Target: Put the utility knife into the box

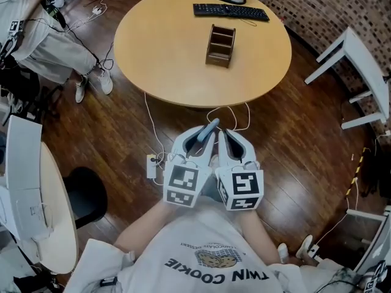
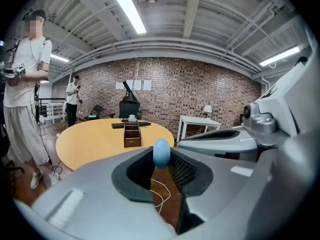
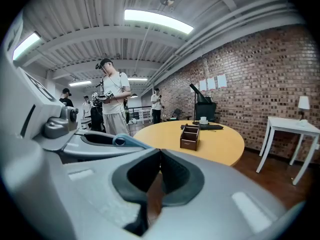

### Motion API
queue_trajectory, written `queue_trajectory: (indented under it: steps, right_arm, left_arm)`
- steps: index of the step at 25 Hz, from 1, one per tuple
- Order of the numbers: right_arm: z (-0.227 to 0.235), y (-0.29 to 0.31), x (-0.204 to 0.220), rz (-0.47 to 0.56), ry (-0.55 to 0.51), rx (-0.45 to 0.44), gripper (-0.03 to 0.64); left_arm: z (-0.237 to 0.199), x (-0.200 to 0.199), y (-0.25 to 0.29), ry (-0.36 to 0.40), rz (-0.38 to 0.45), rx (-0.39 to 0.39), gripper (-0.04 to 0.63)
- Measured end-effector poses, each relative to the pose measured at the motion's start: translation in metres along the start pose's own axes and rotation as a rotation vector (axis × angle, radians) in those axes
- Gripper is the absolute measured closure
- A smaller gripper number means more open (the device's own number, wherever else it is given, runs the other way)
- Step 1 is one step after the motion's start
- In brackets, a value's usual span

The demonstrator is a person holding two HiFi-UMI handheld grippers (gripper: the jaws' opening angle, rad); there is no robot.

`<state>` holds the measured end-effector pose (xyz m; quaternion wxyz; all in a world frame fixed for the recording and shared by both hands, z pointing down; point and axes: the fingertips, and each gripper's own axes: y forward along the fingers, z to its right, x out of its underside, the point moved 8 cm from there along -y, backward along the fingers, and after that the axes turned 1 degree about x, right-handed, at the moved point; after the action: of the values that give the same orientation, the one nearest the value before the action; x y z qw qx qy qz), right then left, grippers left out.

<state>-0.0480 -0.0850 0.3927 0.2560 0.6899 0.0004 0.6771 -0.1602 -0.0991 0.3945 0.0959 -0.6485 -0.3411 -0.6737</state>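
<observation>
While right tongs [image 1: 224, 137] hang alongside, left tongs [image 1: 204, 138] grip the utility knife [image 2: 161, 153].

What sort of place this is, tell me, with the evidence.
Probably an office or lab workspace: a round table carrying a keyboard, an exposed brick wall, and ceiling strip lights.

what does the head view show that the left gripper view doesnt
Only the head view: the marker cubes on top of the grippers, the wearer's shirt, and a power strip on the floor.
Only the left gripper view: the ceiling lights and papers on the brick wall.
Both: the round table, the wooden box on it, and the blue utility knife clamped in the left gripper.
</observation>
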Motion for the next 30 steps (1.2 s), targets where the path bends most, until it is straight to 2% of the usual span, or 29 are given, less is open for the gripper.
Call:
queue_trajectory:
  steps: [17,23,30]
  right_arm:
    - [0.114,0.11,-0.034,-0.027,-0.032,-0.127,0.615]
    - [0.133,0.131,-0.051,0.0,-0.029,-0.158,0.615]
    - [0.144,0.154,-0.054,-0.001,-0.002,-0.172,0.615]
  left_arm:
    - [-0.025,-0.044,0.148,0.026,-0.037,-0.091,0.518]
    - [-0.034,-0.065,0.173,0.099,-0.044,-0.12,0.518]
    - [-0.048,-0.071,0.196,0.164,-0.071,-0.133,0.518]
